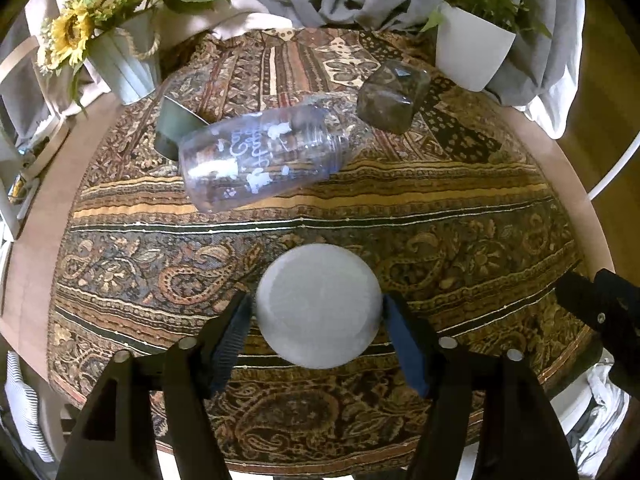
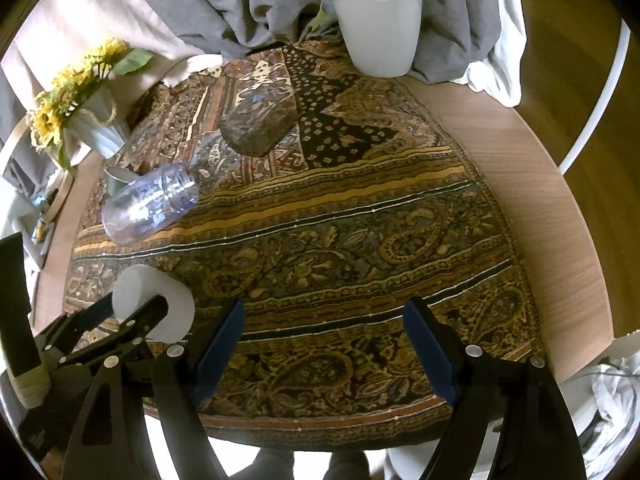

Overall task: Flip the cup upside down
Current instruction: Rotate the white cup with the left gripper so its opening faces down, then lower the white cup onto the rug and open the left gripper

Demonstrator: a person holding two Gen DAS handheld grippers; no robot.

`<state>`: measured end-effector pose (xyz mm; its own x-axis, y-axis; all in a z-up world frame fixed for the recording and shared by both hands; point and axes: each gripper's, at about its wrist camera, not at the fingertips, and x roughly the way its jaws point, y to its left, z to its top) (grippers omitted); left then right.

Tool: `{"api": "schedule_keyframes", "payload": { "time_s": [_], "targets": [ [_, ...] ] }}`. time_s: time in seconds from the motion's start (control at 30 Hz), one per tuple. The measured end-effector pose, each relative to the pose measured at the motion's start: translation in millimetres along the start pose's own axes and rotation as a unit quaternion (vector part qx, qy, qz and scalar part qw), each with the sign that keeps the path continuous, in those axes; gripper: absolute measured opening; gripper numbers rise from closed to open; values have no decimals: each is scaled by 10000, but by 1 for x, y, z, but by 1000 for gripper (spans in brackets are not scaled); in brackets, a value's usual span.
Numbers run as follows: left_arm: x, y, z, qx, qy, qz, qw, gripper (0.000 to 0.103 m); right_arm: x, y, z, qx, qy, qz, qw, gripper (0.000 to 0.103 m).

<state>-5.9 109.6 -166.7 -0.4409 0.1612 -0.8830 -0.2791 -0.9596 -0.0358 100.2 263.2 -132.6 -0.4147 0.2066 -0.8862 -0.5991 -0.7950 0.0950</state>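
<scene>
A pale grey cup (image 1: 319, 305) stands upside down, its flat base facing up, on the patterned cloth (image 1: 440, 208). My left gripper (image 1: 318, 306) has a blue pad on each side of it, touching or nearly touching its wall. In the right wrist view the same cup (image 2: 160, 300) shows at the lower left with the left gripper's black fingers (image 2: 136, 316) around it. My right gripper (image 2: 324, 320) is open and empty above the cloth (image 2: 360, 220) near the front edge, to the right of the cup.
A clear plastic bottle (image 1: 260, 156) lies on its side beyond the cup. A dark smoky glass (image 1: 390, 96), a green cup (image 1: 176, 124), a sunflower pot (image 1: 124, 60) and a white plant pot (image 1: 472, 52) stand further back. Bare wood table (image 2: 540, 200) is at the right.
</scene>
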Motion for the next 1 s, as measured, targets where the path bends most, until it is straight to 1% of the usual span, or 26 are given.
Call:
{"api": "schedule_keyframes", "payload": {
  "time_s": [0.03, 0.1, 0.13, 0.23, 0.3, 0.43, 0.53, 0.6, 0.77, 0.83, 1.0],
  "targets": [
    [-2, 1, 0, -6, -35, 3, 10000, 79, -1, 1, 0, -10, -7, -11, 10000, 81],
    [-9, 3, 1, -28, -146, 9, 9999, 82, -4, 3, 0, -13, -37, -27, 10000, 81],
    [-13, 4, 2, -41, -222, 18, 9997, 87, -6, 4, 0, -13, -58, -48, 10000, 81],
    [-35, 7, 5, -91, -430, 72, 9990, 91, -15, 7, 2, -29, -152, -21, 9999, 81],
    [-52, 11, 7, -145, -625, 108, 9979, 96, -26, 10, 4, -35, -303, 28, 9995, 82],
    [-87, 21, 10, -267, -1030, 336, 9938, 103, -53, 20, 6, -89, -683, 156, 9975, 85],
    [-112, 37, 11, -491, -1251, 448, 9899, 103, -73, 29, 7, -115, -961, 226, 9951, 89],
    [-125, 48, 11, -669, -1334, 481, 9876, 103, -87, 38, 7, -131, -1185, 273, 9925, 92],
    [-149, 71, 8, -875, -1499, 600, 9830, 103, -111, 61, 6, -222, -1563, 428, 9865, 94],
    [-156, 79, 6, -934, -1550, 674, 9812, 103, -117, 69, 4, -281, -1643, 422, 9851, 95],
    [-167, 96, 3, -1042, -1568, 705, 9796, 103, -128, 87, -1, -384, -1749, 444, 9828, 95]
  ]
}}
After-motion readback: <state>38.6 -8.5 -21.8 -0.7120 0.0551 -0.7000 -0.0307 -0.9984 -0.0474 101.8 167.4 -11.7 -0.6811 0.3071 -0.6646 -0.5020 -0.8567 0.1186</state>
